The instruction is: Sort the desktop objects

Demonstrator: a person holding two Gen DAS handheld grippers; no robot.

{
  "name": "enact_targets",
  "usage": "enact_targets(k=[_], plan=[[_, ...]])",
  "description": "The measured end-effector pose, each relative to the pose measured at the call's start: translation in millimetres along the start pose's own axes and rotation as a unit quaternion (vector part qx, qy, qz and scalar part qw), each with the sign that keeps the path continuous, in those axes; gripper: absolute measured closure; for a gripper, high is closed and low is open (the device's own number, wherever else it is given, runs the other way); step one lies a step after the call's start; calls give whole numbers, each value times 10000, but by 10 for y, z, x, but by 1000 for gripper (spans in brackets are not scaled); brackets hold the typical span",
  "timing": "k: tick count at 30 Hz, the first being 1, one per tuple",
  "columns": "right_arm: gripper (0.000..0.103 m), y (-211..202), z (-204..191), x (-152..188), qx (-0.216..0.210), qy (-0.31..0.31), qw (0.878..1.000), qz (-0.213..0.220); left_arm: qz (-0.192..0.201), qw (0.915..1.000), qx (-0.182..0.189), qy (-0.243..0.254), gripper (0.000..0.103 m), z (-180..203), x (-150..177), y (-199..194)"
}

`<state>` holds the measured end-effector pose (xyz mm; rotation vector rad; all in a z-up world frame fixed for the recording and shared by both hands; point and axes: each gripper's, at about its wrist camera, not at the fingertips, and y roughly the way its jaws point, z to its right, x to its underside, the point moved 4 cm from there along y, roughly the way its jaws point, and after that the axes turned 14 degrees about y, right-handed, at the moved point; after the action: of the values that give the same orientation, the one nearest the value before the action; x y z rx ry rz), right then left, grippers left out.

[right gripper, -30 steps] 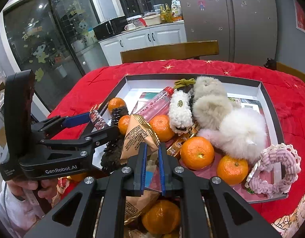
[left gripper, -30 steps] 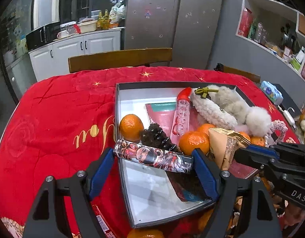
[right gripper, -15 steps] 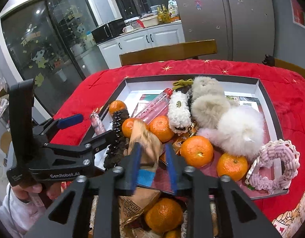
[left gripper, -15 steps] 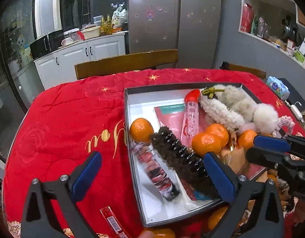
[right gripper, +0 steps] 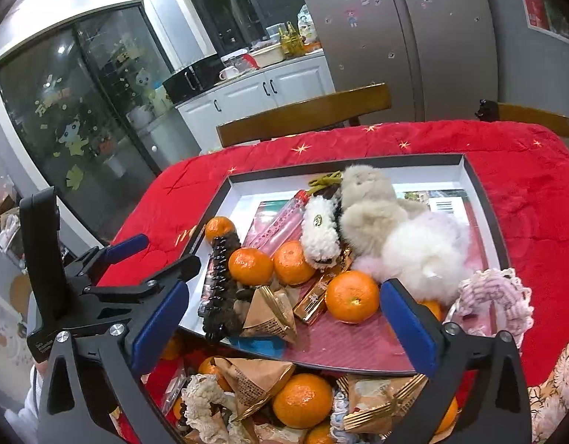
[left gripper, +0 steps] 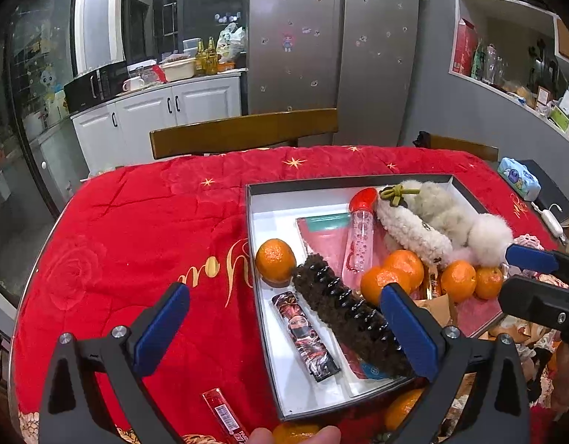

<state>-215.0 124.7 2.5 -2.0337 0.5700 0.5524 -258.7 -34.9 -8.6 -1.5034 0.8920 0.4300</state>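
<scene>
A dark-rimmed white tray (left gripper: 252,244) on the red tablecloth holds oranges, fluffy plush pieces, a pink bottle (left gripper: 360,236), a black claw clip (left gripper: 343,314), a printed tube (left gripper: 305,336) and a brown paper packet (right gripper: 269,312). My left gripper (left gripper: 284,290) stands open above the tray's near left corner, over the tube, which lies loose on the tray floor. My right gripper (right gripper: 284,288) hangs over the tray's front edge with its jaws opening wide. The packet rests in the tray below it, touched by neither pad. Each gripper shows at the edge of the other's view.
A heap of oranges (right gripper: 303,399), paper packets and crocheted bits lies in front of the tray. A pink crocheted ring (right gripper: 495,296) leans on its right rim. A small red tube (left gripper: 225,410) lies on the cloth. A wooden chair (left gripper: 243,129) stands behind the table.
The left gripper opened and let go of the printed tube, which now lies in the tray. The right gripper went from shut on the brown packet to wide open, and the packet dropped into the tray.
</scene>
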Motion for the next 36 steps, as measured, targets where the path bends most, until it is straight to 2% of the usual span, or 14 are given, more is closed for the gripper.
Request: enact_targets(k=[8,13,20,24,28,36], plan=[[0,-191,-83,-80,-2,-53,9998,193,452,9988,-31,-181,0,-51,-161,-447],[0,-572,-287,-154,-171,-101,9983,540,775,9967,-224,-98,0,-51,-273,-890],[0,-1193,-436,-146,-52,-253,9943,1030,1155,9926,-360,-117,0,27,-292,-1618],[0,-1534,-401,-14,160,-398,9901,1336,1397,9886,-565,-4,0,202,-132,-2028],[0,-1867,-305,261,428,-564,9819,1758,1591,9851,-651,-47,0,417,188,-2331],[0,-2144,52,1018,843,-548,9655,2401,1881,9798,-669,-72,0,776,923,-2423]])
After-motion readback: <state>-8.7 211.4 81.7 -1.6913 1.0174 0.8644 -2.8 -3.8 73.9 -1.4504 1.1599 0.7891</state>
